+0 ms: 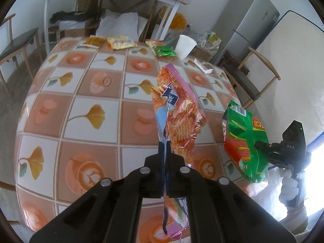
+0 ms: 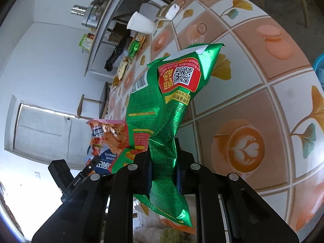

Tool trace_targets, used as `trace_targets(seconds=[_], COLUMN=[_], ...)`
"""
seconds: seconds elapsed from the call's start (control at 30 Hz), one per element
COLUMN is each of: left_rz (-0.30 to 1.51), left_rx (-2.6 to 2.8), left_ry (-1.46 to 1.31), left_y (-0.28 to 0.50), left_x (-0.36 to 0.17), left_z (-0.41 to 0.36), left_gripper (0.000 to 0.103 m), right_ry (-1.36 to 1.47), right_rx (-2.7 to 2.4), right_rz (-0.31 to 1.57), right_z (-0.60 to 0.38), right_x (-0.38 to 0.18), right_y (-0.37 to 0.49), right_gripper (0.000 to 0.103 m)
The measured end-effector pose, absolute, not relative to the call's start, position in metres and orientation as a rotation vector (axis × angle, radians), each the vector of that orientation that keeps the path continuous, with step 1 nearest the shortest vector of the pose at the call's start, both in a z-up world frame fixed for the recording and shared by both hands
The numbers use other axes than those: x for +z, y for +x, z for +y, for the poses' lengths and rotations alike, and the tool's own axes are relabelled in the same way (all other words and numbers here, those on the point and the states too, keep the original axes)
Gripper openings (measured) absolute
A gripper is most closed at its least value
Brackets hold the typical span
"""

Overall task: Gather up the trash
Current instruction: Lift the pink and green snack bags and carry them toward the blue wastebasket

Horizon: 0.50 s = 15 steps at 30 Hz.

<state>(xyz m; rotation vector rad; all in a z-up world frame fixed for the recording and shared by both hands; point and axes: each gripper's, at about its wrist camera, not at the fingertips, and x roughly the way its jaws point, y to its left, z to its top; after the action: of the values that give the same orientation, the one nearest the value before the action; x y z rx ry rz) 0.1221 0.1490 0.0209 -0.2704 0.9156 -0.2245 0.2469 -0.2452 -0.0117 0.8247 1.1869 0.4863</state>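
My left gripper (image 1: 165, 147) is shut on an orange and pink crisp bag (image 1: 178, 109), which stands up crumpled above the tiled-pattern tablecloth (image 1: 81, 109). Part of that bag hangs below the jaws. To its right my right gripper (image 1: 260, 145) holds a green snack bag (image 1: 245, 141) past the table's right edge. In the right wrist view the right gripper (image 2: 163, 149) is shut on the green bag (image 2: 174, 93), pinching its crumpled middle. The orange bag (image 2: 109, 135) and the left gripper (image 2: 93, 162) show at lower left there.
A white paper cup (image 1: 185, 45), a yellow packet (image 1: 120, 42), a green packet (image 1: 163, 49) and a white wrapper (image 1: 203, 65) lie along the table's far side. Chairs (image 1: 249, 81) (image 1: 18, 40) flank the table. A fridge (image 1: 247, 20) stands behind. A blue container (image 2: 320, 68) peeks in.
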Motion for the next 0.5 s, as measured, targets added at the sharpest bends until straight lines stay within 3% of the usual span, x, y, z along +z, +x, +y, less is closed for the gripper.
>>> trace_targets(seconds=[0.5], left_rz=[0.834], left_rx=[-0.255], left_ry=[-0.193], left_y=[0.127], left_x=[0.05], left_z=[0.125], left_gripper=[0.0], right_ry=[0.843], right_rx=[0.476], right_rz=[1.143], right_z=[-0.262], right_x=[-0.004], right_y=[0.232], right_gripper=[0.016])
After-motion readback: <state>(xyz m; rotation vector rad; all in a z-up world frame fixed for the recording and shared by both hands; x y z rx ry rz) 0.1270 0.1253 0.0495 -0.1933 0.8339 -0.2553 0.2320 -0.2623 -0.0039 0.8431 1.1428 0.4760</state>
